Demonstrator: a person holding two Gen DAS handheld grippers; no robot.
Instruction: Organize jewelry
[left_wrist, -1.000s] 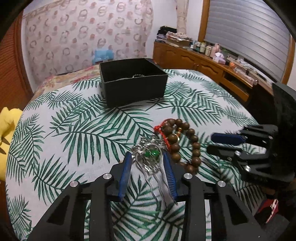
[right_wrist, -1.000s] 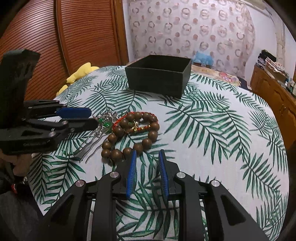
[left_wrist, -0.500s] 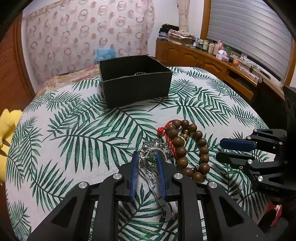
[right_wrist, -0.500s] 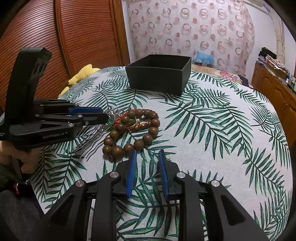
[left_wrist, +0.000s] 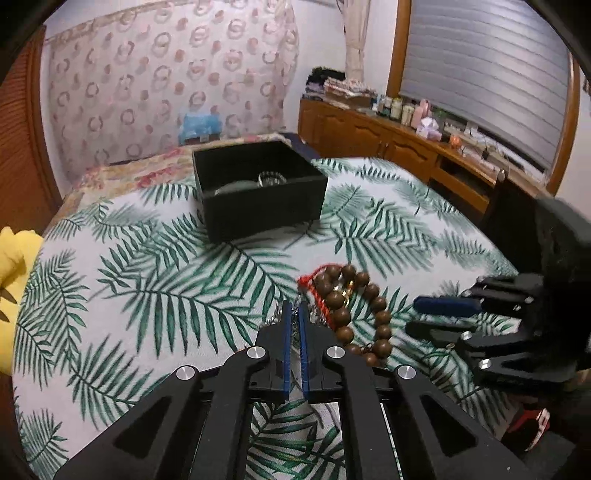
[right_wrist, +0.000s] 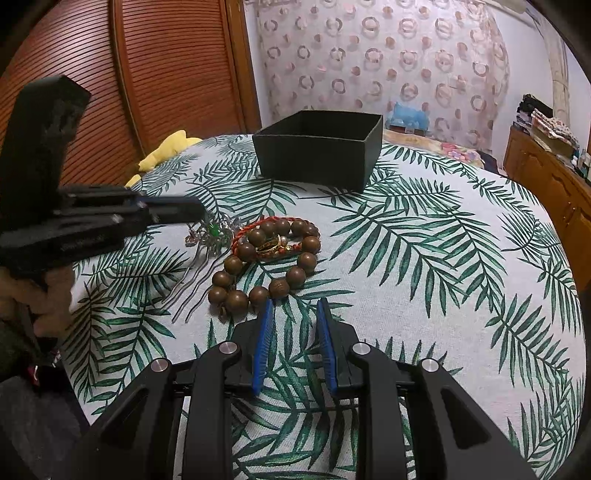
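Silver hairpin (right_wrist: 212, 236) lies on the palm-print surface (right_wrist: 424, 258), left of the wooden bead bracelet (right_wrist: 266, 266), clamped by the left hand-held gripper (left_wrist: 294, 314); right hand-held gripper (right_wrist: 294, 314) apart, near the bracelet.

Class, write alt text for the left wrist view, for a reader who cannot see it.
The left tongs are shut on a silver hairpin on a palm-leaf tablecloth, beside a wooden bead bracelet. A black box sits behind, something pale and round inside. The right tongs hover at right, slightly open.
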